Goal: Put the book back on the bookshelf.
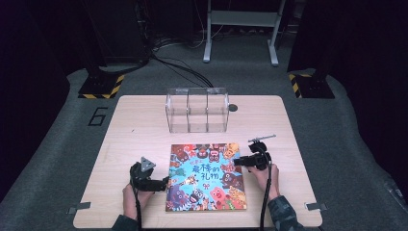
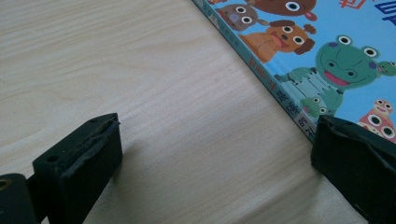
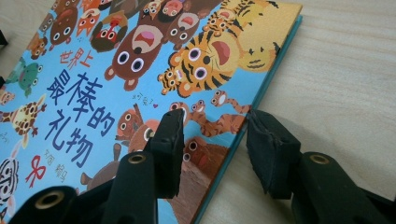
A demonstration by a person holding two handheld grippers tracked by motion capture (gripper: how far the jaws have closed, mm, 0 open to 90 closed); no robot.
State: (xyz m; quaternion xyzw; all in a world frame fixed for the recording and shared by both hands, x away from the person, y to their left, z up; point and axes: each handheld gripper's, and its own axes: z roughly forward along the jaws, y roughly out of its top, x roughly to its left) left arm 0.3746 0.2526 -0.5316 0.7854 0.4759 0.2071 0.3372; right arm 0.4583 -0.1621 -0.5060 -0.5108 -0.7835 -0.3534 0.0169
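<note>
Picture book [image 1: 206,177] with a bright cartoon-animal cover lies flat and closed on the near half of the light wooden table [image 1: 144,125], cover up. Beyond it, toward the far edge, stands a clear plastic box [image 1: 197,109] split into three compartments, well apart from the book, with a small dark round spot [image 1: 233,108] in the tabletop just beside its right end.

The left gripper [image 1: 162,183] sits low at the book's left edge, held by a hand [image 1: 131,194] coming in from the bottom. In the left gripper view [image 2: 215,154] its fingers [image 2: 86,163] are spread wide: one rests over bare wood, the other is at the book's spine edge [image 2: 280,95], at or over the cover's corner area. They grip nothing.

The right gripper [image 1: 239,162] is at the book's right edge, about halfway along it. In the right gripper view [image 3: 212,149] its fingers [image 3: 169,149] are parted and straddle that edge, one above the cover, the other over the table just outside it. Whether either finger touches the book cannot be told.
</note>
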